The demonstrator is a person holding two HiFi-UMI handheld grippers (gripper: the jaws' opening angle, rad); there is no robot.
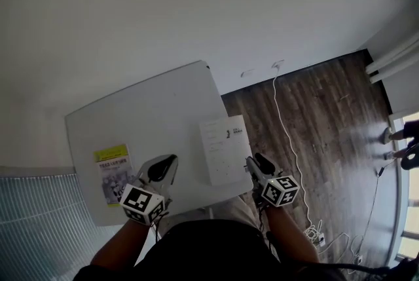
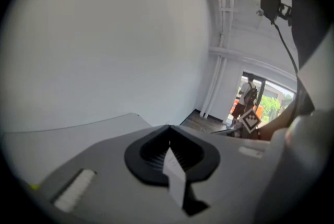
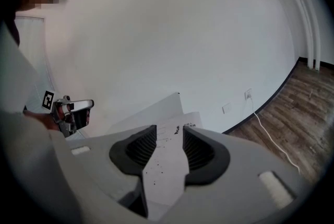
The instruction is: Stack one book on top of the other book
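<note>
In the head view we count two books, two grippers and one white rectangular table (image 1: 163, 103). A thin yellow-covered book (image 1: 114, 171) lies flat toward the table's left side. A thin white-covered book (image 1: 224, 149) lies flat at the near right edge. The two are well apart and not stacked. The left gripper (image 1: 167, 165) hangs over bare tabletop between the books, nearer the yellow one. The right gripper (image 1: 257, 164) sits at the white-covered book's near right corner, and we cannot tell from here whether it touches. Beyond the table we see a dark wooden floor (image 1: 327, 116) with one white cable (image 1: 288, 135) trailing across it.

In the left gripper view, the left gripper (image 2: 168, 129) has its black ribbed pads brought together at the tips. We see nothing clamped between them. The table (image 2: 62, 131) lies ahead and below.

In the right gripper view, the right gripper (image 3: 169, 131) has its jaws partly apart. The white-covered book (image 3: 175, 163) shows through the gap and runs on ahead over the table (image 3: 151, 110). The pads stand either side of that gap without pressing on the cover. The left gripper (image 3: 73, 113) shows at the left edge.
</note>
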